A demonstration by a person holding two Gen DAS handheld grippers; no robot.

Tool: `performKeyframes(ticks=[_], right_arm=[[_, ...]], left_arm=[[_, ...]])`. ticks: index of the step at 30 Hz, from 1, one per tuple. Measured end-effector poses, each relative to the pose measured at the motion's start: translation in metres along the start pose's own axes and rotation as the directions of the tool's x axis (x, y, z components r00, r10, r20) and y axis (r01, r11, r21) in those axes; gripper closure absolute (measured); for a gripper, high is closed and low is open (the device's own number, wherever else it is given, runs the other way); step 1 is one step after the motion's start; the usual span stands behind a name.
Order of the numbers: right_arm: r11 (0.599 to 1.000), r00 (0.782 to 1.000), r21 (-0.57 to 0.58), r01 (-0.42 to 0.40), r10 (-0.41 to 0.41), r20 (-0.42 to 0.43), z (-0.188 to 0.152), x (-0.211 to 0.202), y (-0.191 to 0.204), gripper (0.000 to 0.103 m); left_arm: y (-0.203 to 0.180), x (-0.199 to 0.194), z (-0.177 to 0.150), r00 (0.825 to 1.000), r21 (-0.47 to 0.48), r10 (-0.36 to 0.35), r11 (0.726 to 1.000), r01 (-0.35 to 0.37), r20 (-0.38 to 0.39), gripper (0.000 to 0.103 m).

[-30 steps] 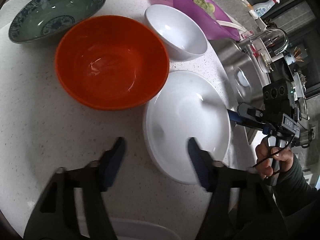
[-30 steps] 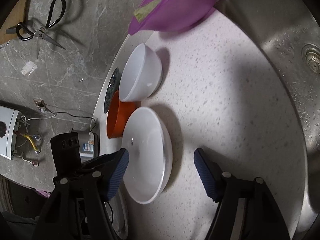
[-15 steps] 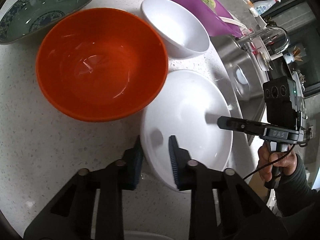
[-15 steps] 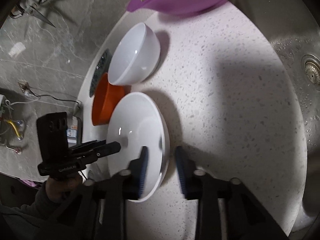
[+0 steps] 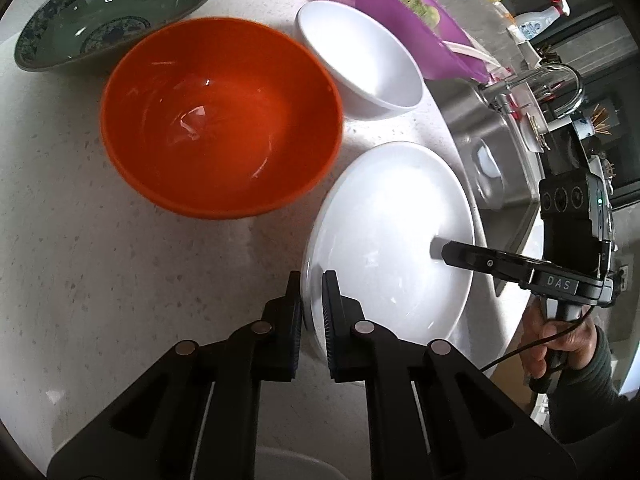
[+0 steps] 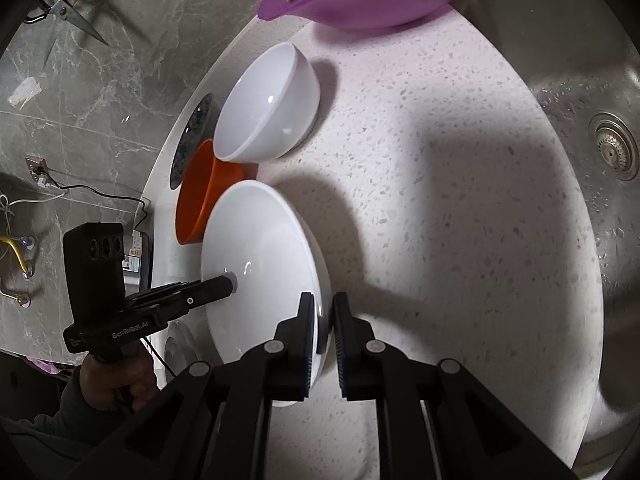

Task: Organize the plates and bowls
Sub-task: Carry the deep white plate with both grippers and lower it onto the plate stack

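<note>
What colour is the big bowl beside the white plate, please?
Orange: the big bowl shows best in the left wrist view.

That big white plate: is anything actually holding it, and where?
Yes. Both grippers pinch the white plate by its rim, left gripper and right gripper on opposite edges.

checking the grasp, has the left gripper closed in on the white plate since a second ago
Yes. The left gripper was open, short of the white plate; now it is shut on the plate's near rim, closer to the orange bowl.
</note>
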State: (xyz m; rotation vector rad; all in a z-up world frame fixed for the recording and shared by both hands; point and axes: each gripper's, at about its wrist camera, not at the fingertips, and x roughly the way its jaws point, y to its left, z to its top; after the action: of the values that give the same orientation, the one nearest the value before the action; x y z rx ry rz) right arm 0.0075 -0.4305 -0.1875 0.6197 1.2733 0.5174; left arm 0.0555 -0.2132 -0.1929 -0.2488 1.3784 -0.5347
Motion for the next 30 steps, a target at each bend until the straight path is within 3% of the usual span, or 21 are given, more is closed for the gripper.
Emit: performKeyframes(ticks=[6,12,22,30], right_arm=[[1.000,1.000,0.004,-0.015,0.015,0.009,-0.012,-0.011,0.020,0.091],[0.995,0.998,-0.069,-0.065,0.065,-0.002,-0.024,-0.017,0.074,0.091],[0.973,0.986,-0.195,-0.123,0.098,-0.132,-0.058,0.038,0.162,0.091],[0.965,0.975,-0.242,-0.103,0.049,-0.219,-0.100,0.077,0.191,0.091]], left_arm=[[-0.008,-0.037,-0.011,0.999,-0.003,-0.023,1.000,0.023,0.045,0.095],[0.010,-0.094,-0.045,0.995,-0.047,-0.018,0.999,0.023,0.101,0.095],[0.074,-0.163,-0.139,0.987,-0.197,0.054,0.980,-0.023,0.149,0.095],[0.109,-0.166,-0.193,0.988,-0.242,0.095,0.968,-0.064,0.119,0.095]])
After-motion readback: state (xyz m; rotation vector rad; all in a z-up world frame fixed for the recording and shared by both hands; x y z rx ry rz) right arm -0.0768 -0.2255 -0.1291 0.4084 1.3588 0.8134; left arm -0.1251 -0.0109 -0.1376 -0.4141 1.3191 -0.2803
